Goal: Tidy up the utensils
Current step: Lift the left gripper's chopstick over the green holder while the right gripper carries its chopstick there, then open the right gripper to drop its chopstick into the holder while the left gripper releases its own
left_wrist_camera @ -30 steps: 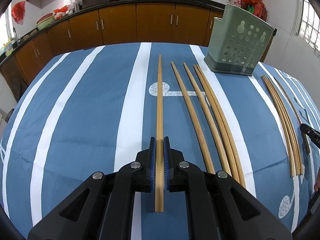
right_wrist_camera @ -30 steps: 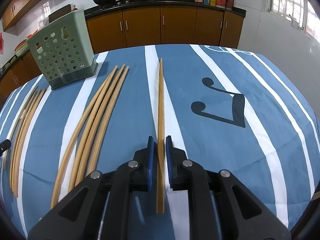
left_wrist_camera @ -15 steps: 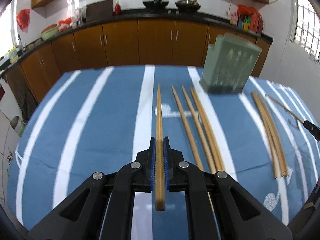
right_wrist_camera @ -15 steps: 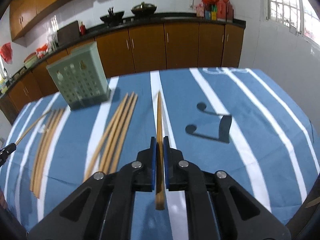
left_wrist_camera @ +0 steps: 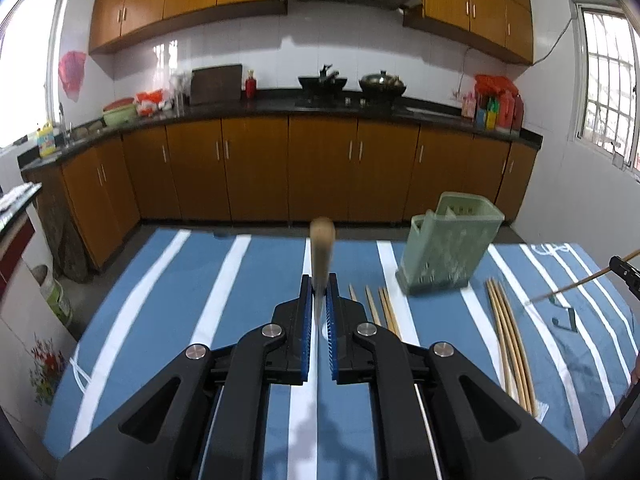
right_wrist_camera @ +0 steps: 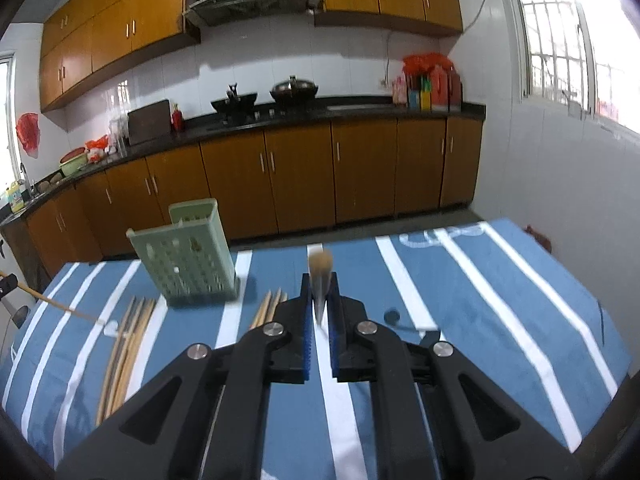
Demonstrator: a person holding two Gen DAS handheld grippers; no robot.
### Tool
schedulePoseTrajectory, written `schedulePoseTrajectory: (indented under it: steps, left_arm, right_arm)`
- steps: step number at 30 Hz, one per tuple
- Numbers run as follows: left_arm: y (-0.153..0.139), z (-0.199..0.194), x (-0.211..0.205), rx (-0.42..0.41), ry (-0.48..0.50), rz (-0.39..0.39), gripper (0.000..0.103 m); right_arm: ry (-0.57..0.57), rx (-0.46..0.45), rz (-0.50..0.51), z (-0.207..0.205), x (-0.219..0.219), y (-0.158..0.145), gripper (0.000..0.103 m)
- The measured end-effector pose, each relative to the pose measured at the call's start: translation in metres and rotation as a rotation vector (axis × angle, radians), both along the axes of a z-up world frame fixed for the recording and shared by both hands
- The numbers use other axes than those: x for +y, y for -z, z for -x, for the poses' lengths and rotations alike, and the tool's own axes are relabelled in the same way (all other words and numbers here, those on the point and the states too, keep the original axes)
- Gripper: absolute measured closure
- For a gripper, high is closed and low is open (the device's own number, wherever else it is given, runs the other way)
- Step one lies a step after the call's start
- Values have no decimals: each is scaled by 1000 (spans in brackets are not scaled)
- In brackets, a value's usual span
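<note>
My left gripper [left_wrist_camera: 319,300] has its jaws clamped on a chopstick [left_wrist_camera: 322,252], lifted above the bench [left_wrist_camera: 160,300]. My right gripper [right_wrist_camera: 320,304] is clamped on another chopstick [right_wrist_camera: 320,276], also raised. The green holder [right_wrist_camera: 188,260] stands upright between two groups of loose chopsticks [left_wrist_camera: 510,340] lying on the striped cloth.

Pale wood, matt and smooth, on the chopstick [left_wrist_camera: 321,256] pinched between the left gripper [left_wrist_camera: 320,308] pads; likewise on the chopstick [right_wrist_camera: 320,276] between the right gripper [right_wrist_camera: 320,308] pads. Ribbed blue pads [left_wrist_camera: 305,320], probably rubber, on matt black plastic fingers with bright metal screws. Beneath the fingers, soft matt cloth [left_wrist_camera: 160,300], blue with white stripes. Ahead and right of the left fingers, a dull green plastic holder [left_wrist_camera: 448,252], perforated. Beyond, glossy brown cabinets [left_wrist_camera: 256,168].
</note>
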State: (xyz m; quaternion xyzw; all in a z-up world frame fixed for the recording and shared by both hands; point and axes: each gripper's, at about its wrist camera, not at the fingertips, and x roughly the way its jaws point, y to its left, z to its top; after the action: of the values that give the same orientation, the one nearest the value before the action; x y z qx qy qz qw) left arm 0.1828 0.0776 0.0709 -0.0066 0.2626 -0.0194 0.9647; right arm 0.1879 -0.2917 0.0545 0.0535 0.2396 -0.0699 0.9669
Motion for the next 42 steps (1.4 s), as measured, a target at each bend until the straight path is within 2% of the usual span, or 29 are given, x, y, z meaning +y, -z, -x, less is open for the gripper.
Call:
schedulePoseTrajectory:
  steps: [5, 9, 14, 19, 22, 26, 31, 38, 42]
  left_arm:
    - [-23, -10, -3, -41, 12, -23, 96]
    - [-59, -16, -7, -109, 32, -7, 96]
    - [-112, -23, -17, -214, 79, 64, 96]
    - [-142, -32, -42, -301, 134, 125, 96]
    - [-138, -42, -59, -306, 159, 143, 96]
    - [-119, -59, -74, -275, 177, 158, 96]
    - [-93, -80, -85, -209, 195, 168, 96]
    - [-63, -110, -90, -120, 195, 169, 96]
    - [-52, -120, -95, -71, 186, 141, 96]
  right_arm:
    - [-16, -36, 11, -12, 4, -25, 95]
    - [-45, -126, -6, -19, 4, -70, 95]
    - [-117, -239, -72, -28, 12, -127, 95]
    - [-196, -272, -96, -43, 32, -150, 95]
    - [-230, -257, -92, -55, 44, -149, 95]
    - [-256, -204, -96, -79, 56, -136, 95]
    - [-257, -130, -77, -107, 64, -115, 95]
    - [-247, -49, -117, -134, 63, -81, 95]
    - [-244, -21, -124, -142, 60, -71, 94]
